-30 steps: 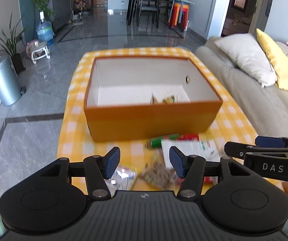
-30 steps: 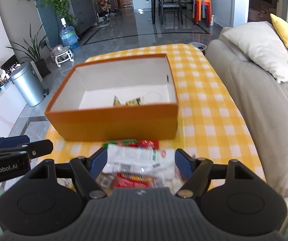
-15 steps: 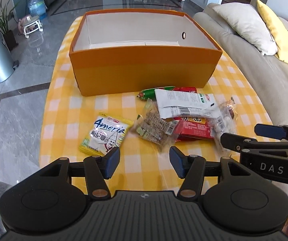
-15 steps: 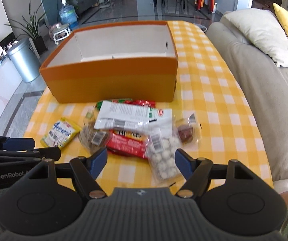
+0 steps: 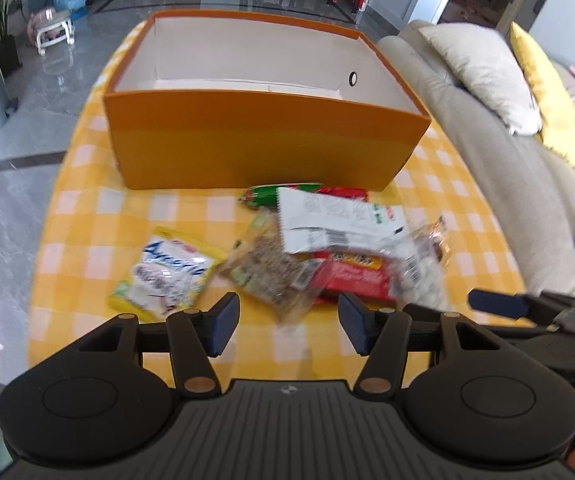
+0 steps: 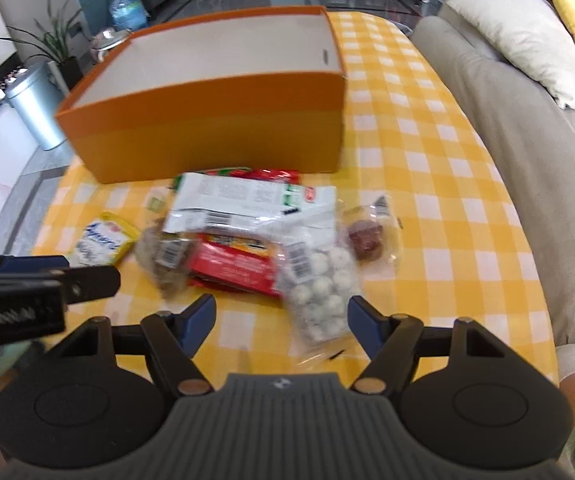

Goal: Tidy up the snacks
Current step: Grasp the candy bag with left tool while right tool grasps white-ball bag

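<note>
left tongs (image 5: 289,328) gape empty above the seed packet (image 5: 275,276) | right tongs (image 6: 281,320), just narrowing, empty over the white-ball bag (image 6: 319,284) | snacks heaped on tabletop (image 5: 99,220) before orange box (image 5: 263,152), ready for loading

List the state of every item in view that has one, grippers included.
Box: open, no lid, floor hidden.
White packet: lying on top of the pile.
Red packet: partly covered.
Ball bag: flat, sealed.
Yellow packet: flat, apart from the pile.
Left gripper: open, empty.
Right gripper: open, empty, jaws have just been closing slightly.
</note>
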### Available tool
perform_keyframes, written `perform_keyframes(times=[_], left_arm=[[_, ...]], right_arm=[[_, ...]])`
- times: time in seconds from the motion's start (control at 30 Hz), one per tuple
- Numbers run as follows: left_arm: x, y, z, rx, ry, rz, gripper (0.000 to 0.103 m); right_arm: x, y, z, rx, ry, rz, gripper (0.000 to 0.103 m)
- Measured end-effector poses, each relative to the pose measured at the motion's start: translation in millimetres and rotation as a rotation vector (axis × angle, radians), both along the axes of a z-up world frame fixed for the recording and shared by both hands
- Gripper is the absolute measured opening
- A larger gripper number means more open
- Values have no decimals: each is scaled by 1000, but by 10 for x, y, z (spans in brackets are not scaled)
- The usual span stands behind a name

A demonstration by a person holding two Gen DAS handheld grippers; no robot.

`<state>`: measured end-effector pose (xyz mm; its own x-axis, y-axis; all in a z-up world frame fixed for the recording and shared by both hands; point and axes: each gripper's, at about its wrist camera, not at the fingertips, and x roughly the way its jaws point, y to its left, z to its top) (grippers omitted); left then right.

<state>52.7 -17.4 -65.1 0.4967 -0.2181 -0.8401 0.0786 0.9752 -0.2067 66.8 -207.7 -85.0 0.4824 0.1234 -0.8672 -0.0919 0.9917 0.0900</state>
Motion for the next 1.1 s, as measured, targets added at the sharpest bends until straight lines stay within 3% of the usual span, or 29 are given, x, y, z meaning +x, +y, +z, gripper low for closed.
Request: perform_keyframes(times=[0.13,0.43,0.7,1.1], left_arm=[[129,-67,-116,-39,31,60,72],[394,42,-347,-90,129,206,73],[526,64,-497,-124,192,232,71],[603,273,-710,-229,230,326,72]], right_arm=[[101,-122,-79,1,2,-32,64],[353,-410,-146,36,-10,-166,65],[412,-128,-283,4,21,-51,62],[505,-126,-428,13,45,-61,64]])
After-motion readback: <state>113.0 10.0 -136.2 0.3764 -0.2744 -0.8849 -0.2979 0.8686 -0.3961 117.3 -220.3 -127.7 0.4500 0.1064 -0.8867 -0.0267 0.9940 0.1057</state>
